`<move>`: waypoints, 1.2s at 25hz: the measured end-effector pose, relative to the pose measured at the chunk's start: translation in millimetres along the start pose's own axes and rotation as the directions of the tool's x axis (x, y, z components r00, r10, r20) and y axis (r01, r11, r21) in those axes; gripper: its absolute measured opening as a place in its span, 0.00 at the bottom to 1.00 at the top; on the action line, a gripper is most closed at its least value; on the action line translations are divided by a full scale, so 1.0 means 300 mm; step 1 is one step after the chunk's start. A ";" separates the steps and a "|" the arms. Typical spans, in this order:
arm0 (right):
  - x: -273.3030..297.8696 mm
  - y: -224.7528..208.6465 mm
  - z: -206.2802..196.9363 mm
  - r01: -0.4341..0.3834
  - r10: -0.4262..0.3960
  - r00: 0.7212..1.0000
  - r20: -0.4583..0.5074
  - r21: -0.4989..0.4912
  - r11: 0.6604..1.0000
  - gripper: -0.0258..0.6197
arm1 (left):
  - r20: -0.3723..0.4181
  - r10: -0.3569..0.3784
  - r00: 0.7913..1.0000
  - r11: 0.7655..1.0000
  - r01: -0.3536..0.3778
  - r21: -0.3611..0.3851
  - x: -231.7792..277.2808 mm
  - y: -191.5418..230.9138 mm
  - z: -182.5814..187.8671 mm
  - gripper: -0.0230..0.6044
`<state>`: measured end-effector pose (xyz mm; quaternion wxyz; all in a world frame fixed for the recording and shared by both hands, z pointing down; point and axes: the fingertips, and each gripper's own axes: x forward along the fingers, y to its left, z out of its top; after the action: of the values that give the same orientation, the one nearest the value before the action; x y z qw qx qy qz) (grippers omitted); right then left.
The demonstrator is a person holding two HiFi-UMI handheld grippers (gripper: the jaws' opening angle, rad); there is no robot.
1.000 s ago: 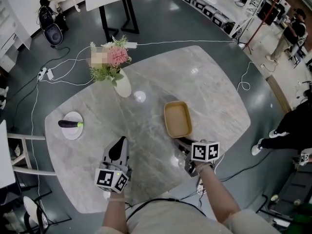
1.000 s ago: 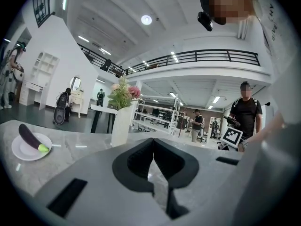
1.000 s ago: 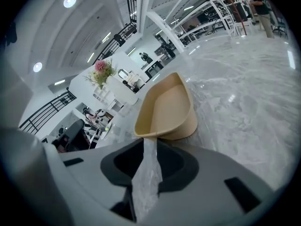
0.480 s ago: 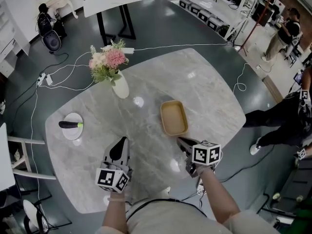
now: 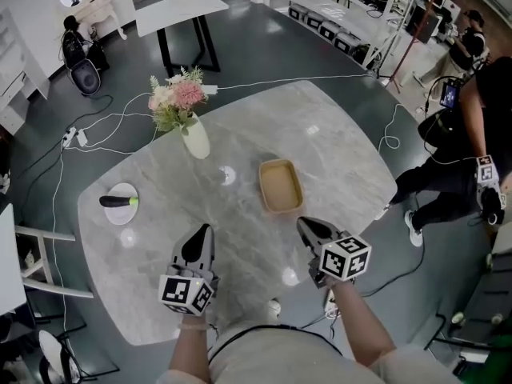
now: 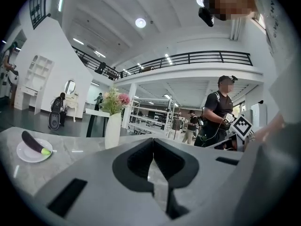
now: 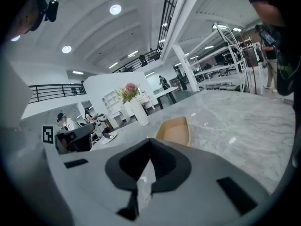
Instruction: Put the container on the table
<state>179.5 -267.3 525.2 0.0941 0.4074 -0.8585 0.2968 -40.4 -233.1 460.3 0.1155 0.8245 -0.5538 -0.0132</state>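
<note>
From the head view, the tan container (image 5: 281,186) sits flat on the grey marble worktop (image 5: 344,158), near the middle and open side up. The right gripper (image 5: 305,223) hovers just short of the container's near end, not touching it. The left gripper (image 5: 204,230) is held over the worktop further left, well apart from the container. A white vase (image 5: 196,141) of flowers stands at the far left part of the worktop. Near the left edge, a small plate (image 5: 120,211) carries a dark eggplant (image 5: 114,202). A person (image 5: 472,126) stands on the floor beyond the right edge.

In the left gripper view, the fingers (image 6: 135,160) are pressed together with nothing between them. Past them are the vase (image 6: 112,130), the plate (image 6: 29,153) with the eggplant (image 6: 32,141), and a standing person (image 6: 219,112).

In the right gripper view, the fingers (image 7: 130,166) are likewise pressed together and empty. The container (image 7: 174,130) lies on the worktop (image 7: 244,121) just beyond the tips, clear of them. The vase (image 7: 140,112) stands further back, and the left gripper (image 7: 73,136) shows at the left.
</note>
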 end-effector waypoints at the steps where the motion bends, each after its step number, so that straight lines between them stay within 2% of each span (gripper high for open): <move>1: -0.018 0.003 0.012 0.009 -0.009 1.000 0.025 -0.016 1.000 0.05 | 0.003 -0.002 1.000 1.000 0.002 0.003 -0.007 -0.009 0.004 0.04; 11: -0.194 0.056 0.087 0.083 -0.042 0.972 0.231 -0.170 0.982 0.05 | 0.026 -0.014 1.000 0.999 0.013 0.035 -0.100 -0.087 0.023 0.04; 30: -0.346 0.172 0.106 0.113 0.000 0.929 0.370 -0.282 0.953 0.05 | 0.059 -0.009 0.998 0.998 0.005 0.070 -0.225 -0.161 0.032 0.04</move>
<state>210.6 -193.8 435.5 0.0018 0.4613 -0.8836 0.0799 -23.8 -155.5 433.9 0.0699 0.8293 -0.5541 -0.0186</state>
